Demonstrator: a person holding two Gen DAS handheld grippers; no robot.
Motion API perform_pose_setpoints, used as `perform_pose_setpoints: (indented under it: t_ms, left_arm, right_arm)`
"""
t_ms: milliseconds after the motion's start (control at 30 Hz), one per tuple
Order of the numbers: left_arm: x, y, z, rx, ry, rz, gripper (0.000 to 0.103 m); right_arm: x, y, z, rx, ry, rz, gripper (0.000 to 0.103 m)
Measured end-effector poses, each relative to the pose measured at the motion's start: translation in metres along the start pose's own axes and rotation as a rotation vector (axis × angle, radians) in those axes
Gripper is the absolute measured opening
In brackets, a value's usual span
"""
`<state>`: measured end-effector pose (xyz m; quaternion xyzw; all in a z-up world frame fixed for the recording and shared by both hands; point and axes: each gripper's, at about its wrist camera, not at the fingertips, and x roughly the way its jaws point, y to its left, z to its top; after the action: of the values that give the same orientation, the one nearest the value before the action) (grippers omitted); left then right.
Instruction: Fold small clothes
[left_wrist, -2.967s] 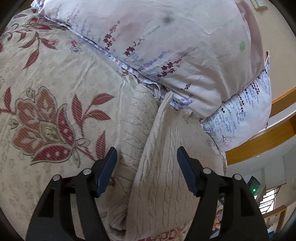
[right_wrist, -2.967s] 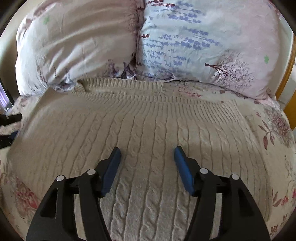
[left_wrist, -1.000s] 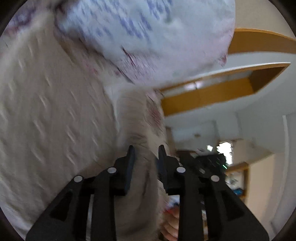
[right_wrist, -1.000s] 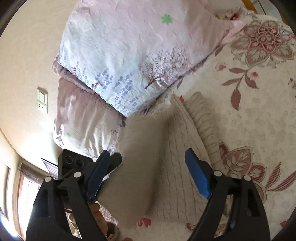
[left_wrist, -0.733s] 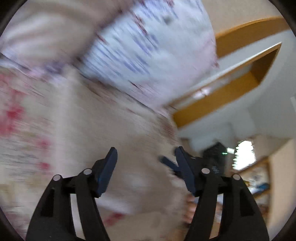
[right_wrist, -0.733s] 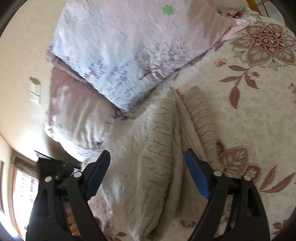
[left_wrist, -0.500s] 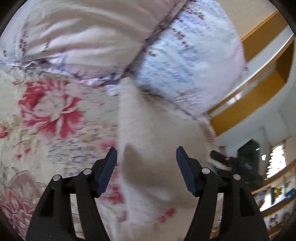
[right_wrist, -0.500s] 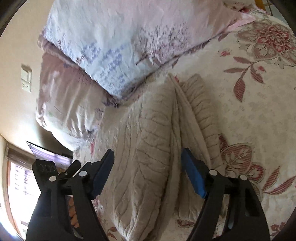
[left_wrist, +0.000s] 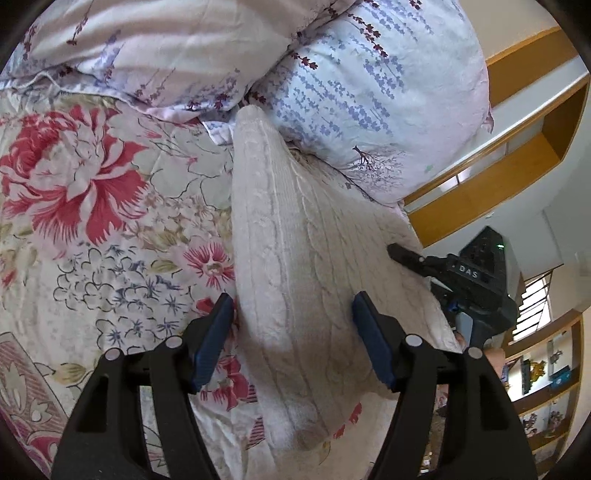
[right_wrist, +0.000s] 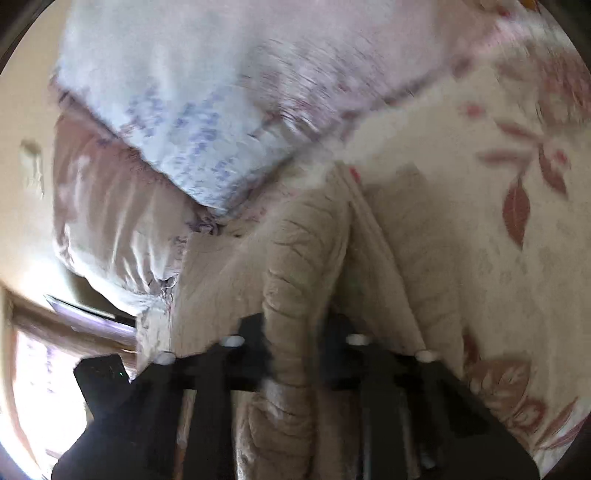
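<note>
While your left gripper (left_wrist: 291, 336) sits at the bottom centre of its view with the blue-padded fingers (left_wrist: 212, 338) spread wide, nothing is caught between them; the cream cable-knit sweater (left_wrist: 295, 258) lies just beyond, its folded bulk filling the gap between the pads and running up the middle of the frame to a narrow tip under the pillows. Your right gripper (right_wrist: 295, 354), blurred at the bottom centre of its own view, has its black fingers drawn close together around a raised fold of the same cream sweater (right_wrist: 295, 258), so it is pinching the knit. In the left view that right tool shows at the right edge of the frame as a black body, its tip touching the sweater's right border.

The sweater rests on the floral bedspread (left_wrist: 92, 206), which carries big red blooms in the left half of the left view and dull red leaves on the right side of the right view (right_wrist: 517, 206). Above the sweater's tip, in the upper part of the left view, two pillows meet: a pale pink one with lavender sprigs (left_wrist: 159, 48) at upper left and a light blue one with purple flower sprays (left_wrist: 369, 81) at upper centre. Behind them, at upper right, stands an orange wooden shelf (left_wrist: 517, 162)
</note>
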<state>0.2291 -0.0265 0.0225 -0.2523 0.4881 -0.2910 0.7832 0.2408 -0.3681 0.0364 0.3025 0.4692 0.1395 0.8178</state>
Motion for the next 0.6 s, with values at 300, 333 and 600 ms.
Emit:
perform_pose_setpoints:
  t_ms: [300,333,600]
  left_arm:
    - [0.0,-0.004,0.0,0.028,0.009,-0.051,0.069]
    - [0.001,-0.005,-0.001,0.036,0.012,-0.057,0.069]
    - [0.013,-0.011,-0.005,0.066,0.057,-0.068,0.069]
  right_arm:
    - [-0.054,0.051,0.005,-0.296,-0.215,-0.235,0.016]
    - [-0.057,0.049,0.006,-0.296,-0.222,-0.244,0.016]
    - [-0.019,-0.002,0.015,-0.193,-0.113,-0.414,0.018]
